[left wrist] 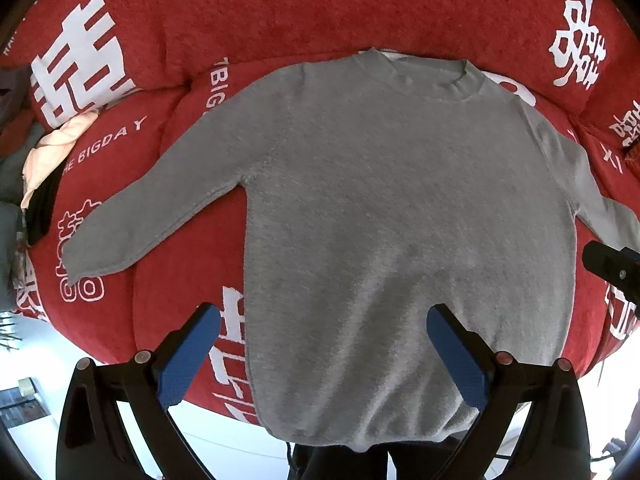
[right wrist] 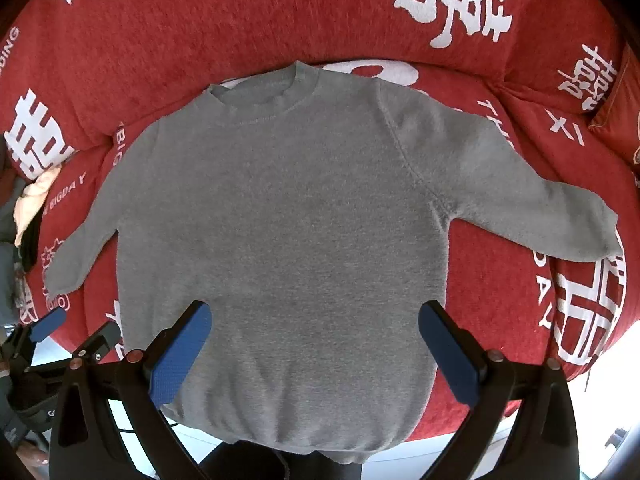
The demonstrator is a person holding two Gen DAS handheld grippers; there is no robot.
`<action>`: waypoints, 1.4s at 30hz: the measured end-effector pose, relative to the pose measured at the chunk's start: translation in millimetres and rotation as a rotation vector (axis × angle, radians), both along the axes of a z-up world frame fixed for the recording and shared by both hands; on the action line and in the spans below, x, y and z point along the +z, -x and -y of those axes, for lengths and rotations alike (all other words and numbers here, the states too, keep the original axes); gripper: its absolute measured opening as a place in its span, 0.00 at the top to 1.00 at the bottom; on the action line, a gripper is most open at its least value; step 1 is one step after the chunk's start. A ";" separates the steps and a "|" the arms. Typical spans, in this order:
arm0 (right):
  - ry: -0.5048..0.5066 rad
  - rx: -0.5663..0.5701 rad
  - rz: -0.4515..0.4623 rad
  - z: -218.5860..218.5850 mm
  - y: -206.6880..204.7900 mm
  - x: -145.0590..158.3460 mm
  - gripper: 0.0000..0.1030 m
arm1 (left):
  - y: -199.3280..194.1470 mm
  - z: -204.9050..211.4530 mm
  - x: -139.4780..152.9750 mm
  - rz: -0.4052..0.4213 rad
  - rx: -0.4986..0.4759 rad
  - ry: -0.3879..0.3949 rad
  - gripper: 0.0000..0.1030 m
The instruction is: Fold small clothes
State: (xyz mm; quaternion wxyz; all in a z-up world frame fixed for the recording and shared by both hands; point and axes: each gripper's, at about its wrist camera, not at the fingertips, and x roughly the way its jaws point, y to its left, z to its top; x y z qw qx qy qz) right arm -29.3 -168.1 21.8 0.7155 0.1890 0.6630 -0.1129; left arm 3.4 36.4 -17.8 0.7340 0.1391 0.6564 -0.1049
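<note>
A small grey sweater [left wrist: 400, 220] lies flat and face up on a red sofa seat, collar far, hem hanging over the near edge, both sleeves spread out to the sides. My left gripper [left wrist: 324, 316] hovers open above the sweater's lower left part, blue pads wide apart with nothing between them. In the right wrist view the same grey sweater [right wrist: 280, 232] fills the middle. My right gripper [right wrist: 314, 312] hovers open over its lower body, holding nothing. The left gripper [right wrist: 76, 330] shows at the lower left of that view.
The red sofa cover [left wrist: 320, 8] with white characters and lettering rises into a backrest behind the sweater. A heap of cream and dark clothes [left wrist: 52, 160] sits at the far left. Pale floor [left wrist: 36, 340] shows below the seat edge. The right gripper's black tip [left wrist: 612, 268] enters at the right.
</note>
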 end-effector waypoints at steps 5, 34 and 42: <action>0.007 0.016 -0.004 -1.9 0.1 -1.5 0.00 | 3.0 2.1 -1.3 -0.005 0.018 0.002 0.00; 0.012 0.053 -0.029 4.4 14.2 -18.5 0.00 | 20.3 6.9 -9.2 -0.039 0.086 0.020 0.00; 0.013 0.068 -0.031 4.5 13.5 -19.3 0.00 | 21.2 6.3 -8.7 -0.036 0.098 0.017 0.00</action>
